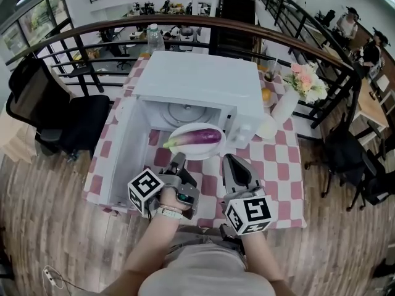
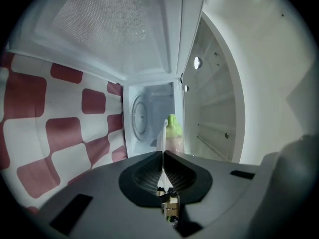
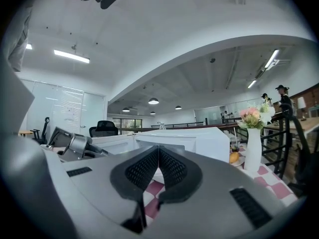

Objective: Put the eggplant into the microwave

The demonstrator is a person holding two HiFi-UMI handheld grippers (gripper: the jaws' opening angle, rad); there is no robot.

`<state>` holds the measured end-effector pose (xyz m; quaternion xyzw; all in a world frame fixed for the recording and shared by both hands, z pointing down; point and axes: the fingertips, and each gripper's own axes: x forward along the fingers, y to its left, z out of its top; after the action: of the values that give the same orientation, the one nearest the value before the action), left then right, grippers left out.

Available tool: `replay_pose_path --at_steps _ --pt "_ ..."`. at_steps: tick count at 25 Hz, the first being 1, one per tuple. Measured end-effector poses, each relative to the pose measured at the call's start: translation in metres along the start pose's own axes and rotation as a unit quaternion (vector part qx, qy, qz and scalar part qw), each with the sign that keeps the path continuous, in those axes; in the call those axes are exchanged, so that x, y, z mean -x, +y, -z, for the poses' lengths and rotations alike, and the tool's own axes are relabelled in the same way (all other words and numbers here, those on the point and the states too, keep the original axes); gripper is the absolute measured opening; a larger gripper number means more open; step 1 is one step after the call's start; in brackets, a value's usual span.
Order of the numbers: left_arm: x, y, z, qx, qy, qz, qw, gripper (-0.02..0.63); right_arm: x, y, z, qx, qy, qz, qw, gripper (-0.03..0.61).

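Eggplant (image 1: 201,137) seen lying on white plate (image 1: 212,152) at mouth of open microwave (image 1: 203,82). Plate's near-left rim clamped by left tool (image 1: 178,160); beyond it, only green stem end shown. Right tool (image 1: 229,161) closed, empty, just beside plate's near-right rim; contact unclear.

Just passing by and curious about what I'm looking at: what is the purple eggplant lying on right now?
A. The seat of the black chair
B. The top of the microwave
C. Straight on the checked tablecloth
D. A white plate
D: the eggplant lies on a white plate in front of the open microwave, and the left gripper is clamped on the plate's rim.
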<state>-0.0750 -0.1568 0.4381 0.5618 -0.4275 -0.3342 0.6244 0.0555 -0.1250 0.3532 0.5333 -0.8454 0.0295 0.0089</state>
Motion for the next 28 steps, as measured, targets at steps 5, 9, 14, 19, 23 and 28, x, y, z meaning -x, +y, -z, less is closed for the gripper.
replay_pose_path --at_steps 5,9,14,19,23,28 --pt "-0.01 0.014 -0.017 -0.009 -0.006 -0.002 0.9999 0.015 -0.019 0.006 0.01 0.013 0.003 -0.007 1.0 0.026" --pt "-0.023 0.026 -0.028 -0.011 -0.008 -0.003 0.9999 0.015 -0.036 0.006 0.02 0.026 0.011 -0.014 0.999 0.026" --pt "-0.039 0.044 -0.039 -0.011 -0.007 -0.009 0.9999 0.014 -0.056 0.006 0.038 0.036 0.022 -0.019 0.999 0.026" --pt "-0.057 0.054 -0.048 -0.009 -0.01 -0.007 0.9999 0.014 -0.074 -0.002 0.058 0.041 0.034 -0.013 0.998 0.026" --pt "-0.068 0.064 -0.056 -0.007 -0.015 -0.011 0.9998 0.014 -0.084 -0.004 0.071 0.041 0.035 -0.011 0.998 0.026" --pt "-0.083 0.079 -0.066 -0.005 -0.023 -0.014 0.9996 0.014 -0.095 -0.011 0.089 0.034 0.038 -0.001 0.999 0.026"
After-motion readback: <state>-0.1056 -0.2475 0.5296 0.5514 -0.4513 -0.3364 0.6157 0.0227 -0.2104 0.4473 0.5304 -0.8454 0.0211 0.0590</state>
